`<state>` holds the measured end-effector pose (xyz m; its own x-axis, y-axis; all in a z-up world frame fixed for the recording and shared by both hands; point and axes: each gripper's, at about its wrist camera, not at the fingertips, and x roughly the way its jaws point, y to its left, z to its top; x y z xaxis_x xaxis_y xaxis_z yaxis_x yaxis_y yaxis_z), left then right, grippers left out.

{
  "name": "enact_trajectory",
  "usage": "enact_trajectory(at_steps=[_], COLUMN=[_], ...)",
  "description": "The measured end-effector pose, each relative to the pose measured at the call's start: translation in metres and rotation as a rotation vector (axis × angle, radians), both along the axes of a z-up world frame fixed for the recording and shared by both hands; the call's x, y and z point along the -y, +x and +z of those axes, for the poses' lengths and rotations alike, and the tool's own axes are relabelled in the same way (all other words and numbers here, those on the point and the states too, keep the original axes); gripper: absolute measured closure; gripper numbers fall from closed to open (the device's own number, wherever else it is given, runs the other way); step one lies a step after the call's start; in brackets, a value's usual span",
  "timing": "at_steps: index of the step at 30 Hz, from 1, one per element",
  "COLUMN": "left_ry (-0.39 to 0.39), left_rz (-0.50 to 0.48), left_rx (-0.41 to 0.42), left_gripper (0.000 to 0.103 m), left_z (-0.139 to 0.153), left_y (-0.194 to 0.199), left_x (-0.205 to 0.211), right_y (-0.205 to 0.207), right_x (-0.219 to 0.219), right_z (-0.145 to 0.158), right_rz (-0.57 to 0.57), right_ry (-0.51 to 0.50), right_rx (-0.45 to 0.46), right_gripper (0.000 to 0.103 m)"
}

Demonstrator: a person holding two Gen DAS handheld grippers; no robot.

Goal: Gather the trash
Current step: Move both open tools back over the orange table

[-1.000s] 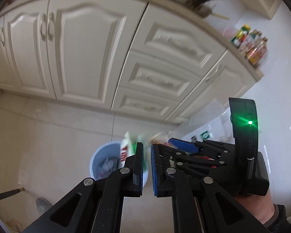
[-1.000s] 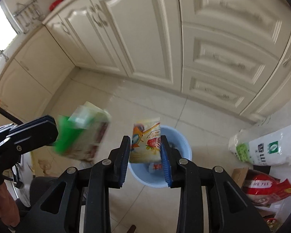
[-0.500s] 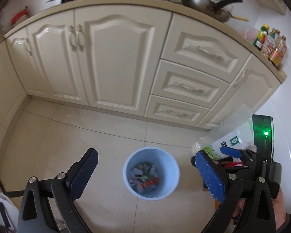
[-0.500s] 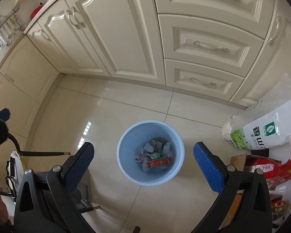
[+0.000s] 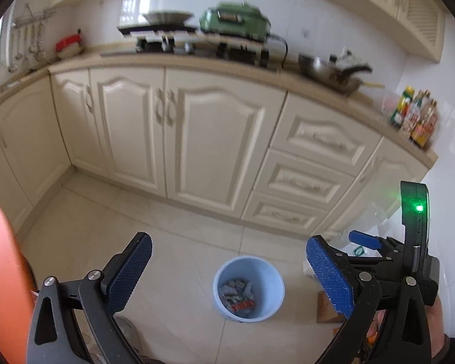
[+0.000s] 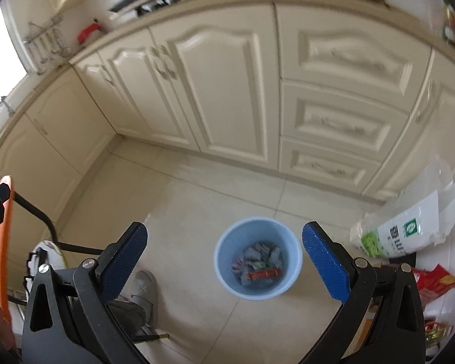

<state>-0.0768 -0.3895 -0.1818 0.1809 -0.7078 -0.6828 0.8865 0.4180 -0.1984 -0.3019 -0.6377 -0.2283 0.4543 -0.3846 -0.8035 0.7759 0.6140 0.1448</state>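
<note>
Blue bin (image 6: 257, 257) upright, mouth up, trash (image 6: 262, 274) inside.

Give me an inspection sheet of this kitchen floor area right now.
Surface: pale tiled floor, bare around the bin.
Job's things: blue bin upright, wrappers inside.
Clutter: white sack and red packets right of the bin.
Grippers: left gripper and right gripper both open, empty.
Cables: black cord on the counter.
Surroundings: cream cabinets, wok, bottles.
</note>
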Motion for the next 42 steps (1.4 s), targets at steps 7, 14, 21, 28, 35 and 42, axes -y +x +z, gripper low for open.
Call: enact_trajectory(at_steps=[7, 14, 21, 28, 35, 42], left_ry=[-0.125, -0.213, -0.249, -0.218, -0.177, -0.114], left_rz=[0.123, 0.278, 0.456, 0.658, 0.826, 0.932], left_rx=[0.070, 0.131, 0.164, 0.208, 0.224, 0.204], left_gripper=[0.001, 0.001, 0.001, 0.001, 0.001, 0.001], left_z=[0.060, 0.093, 0.099, 0.094, 0.092, 0.081], left_y=[0.006, 0.003, 0.000, -0.018, -0.047, -0.052], left_x=[-0.129, -0.245, -0.359, -0.447, -0.506, -0.522], right_y=[0.046, 0.108, 0.168, 0.211, 0.241, 0.266], right_x=[-0.062, -0.138, -0.219, -0.288, -0.342, -0.375], right_z=[0.068, 0.127, 0.152, 0.154, 0.140, 0.118], right_rz=[0.118, 0.288, 0.467, 0.618, 0.754, 0.838], right_ry=[-0.098, -0.164, -0.178, -0.156, -0.129, -0.102], right_rx=[0.081, 0.172, 0.233, 0.264, 0.252, 0.213], right_gripper=[0.000, 0.000, 0.000, 0.000, 0.000, 0.000])
